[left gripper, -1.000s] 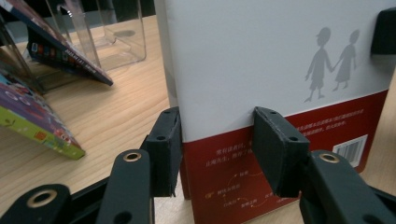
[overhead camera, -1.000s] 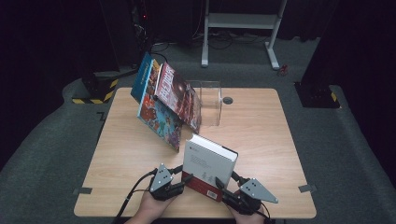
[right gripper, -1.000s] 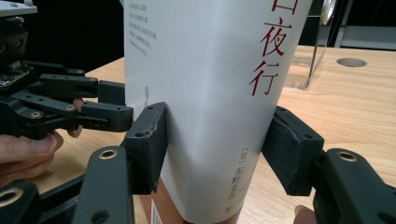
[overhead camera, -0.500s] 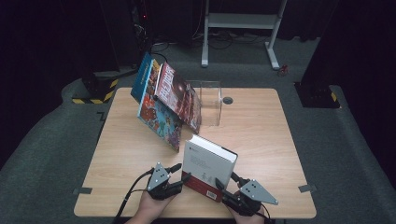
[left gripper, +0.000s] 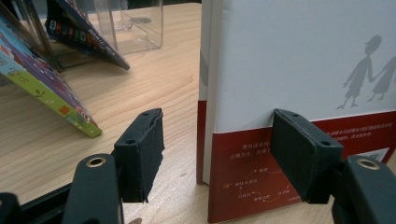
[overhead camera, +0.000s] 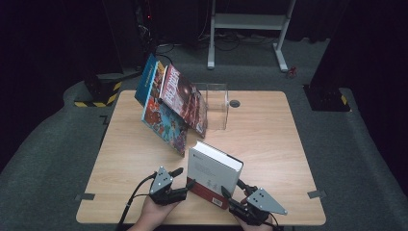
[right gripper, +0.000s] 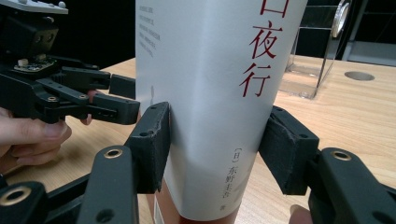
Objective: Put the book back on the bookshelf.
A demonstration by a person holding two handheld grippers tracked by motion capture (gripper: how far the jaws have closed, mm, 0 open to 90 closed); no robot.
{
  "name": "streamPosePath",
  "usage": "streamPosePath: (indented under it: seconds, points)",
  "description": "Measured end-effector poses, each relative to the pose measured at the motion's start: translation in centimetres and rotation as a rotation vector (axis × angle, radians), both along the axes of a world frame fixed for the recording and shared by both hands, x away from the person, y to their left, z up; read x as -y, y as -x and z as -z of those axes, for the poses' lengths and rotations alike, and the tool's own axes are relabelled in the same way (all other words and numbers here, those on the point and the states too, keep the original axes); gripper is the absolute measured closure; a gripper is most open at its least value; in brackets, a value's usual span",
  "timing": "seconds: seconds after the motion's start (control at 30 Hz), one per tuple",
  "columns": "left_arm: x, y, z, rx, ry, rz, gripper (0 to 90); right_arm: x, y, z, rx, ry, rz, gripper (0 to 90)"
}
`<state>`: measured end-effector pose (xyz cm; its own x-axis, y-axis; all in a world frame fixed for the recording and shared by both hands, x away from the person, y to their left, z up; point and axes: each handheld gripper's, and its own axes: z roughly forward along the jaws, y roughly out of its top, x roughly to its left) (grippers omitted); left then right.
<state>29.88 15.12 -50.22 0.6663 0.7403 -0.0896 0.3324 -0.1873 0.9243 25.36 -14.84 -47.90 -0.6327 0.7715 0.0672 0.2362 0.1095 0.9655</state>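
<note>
A thick white book with a red band (overhead camera: 211, 172) stands upright near the table's front edge. My right gripper (overhead camera: 232, 188) is shut on its spine; both pads press the white spine (right gripper: 215, 93) low down, beside red characters. My left gripper (overhead camera: 185, 178) sits at the book's other end and its jaws have just been opening. The book's fore edge and cover (left gripper: 289, 70) lie between the jaws. The left pad (left gripper: 142, 149) stands clear of the pages, so this gripper (left gripper: 215, 135) is open. It also appears past the book (right gripper: 107, 100), held by a hand.
Several colourful picture books (overhead camera: 168, 103) lean against a clear acrylic stand (overhead camera: 216, 103) at the back left of the wooden table (overhead camera: 269, 139). A round grommet hole (overhead camera: 234, 103) lies just right of the stand. Dark floor surrounds the table.
The left gripper's jaws have spread apart off the book's end. The book, the right gripper and both hands have stayed where they were.
</note>
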Motion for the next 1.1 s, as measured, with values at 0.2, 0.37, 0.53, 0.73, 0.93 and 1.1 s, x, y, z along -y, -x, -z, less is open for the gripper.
streamPosePath:
  seconds: [0.2,0.37,0.53,0.73,0.93,1.1]
  points:
    - [0.2,-0.5,0.2,-0.028,0.000,-0.020,35.7,-0.4,0.2,0.1,0.037,0.026,-0.011,48.0]
    - [0.6,-1.2,0.4,-0.052,-0.020,-0.028,35.5,-0.9,0.4,0.1,0.069,0.059,-0.017,50.3]
    - [0.5,-1.3,0.5,-0.055,-0.021,-0.021,35.0,-1.2,0.5,0.1,0.073,0.068,-0.017,50.2]
    - [0.6,-1.2,0.6,-0.060,-0.029,-0.015,35.1,-1.1,0.3,0.1,0.058,0.041,-0.018,49.6]
    - [0.6,-1.2,0.7,-0.064,-0.029,-0.010,35.1,-1.3,-0.1,0.1,0.033,0.018,-0.033,46.3]
    - [0.6,-1.3,0.7,-0.066,-0.027,-0.009,35.5,-1.7,-0.4,0.0,0.031,0.027,-0.031,45.6]
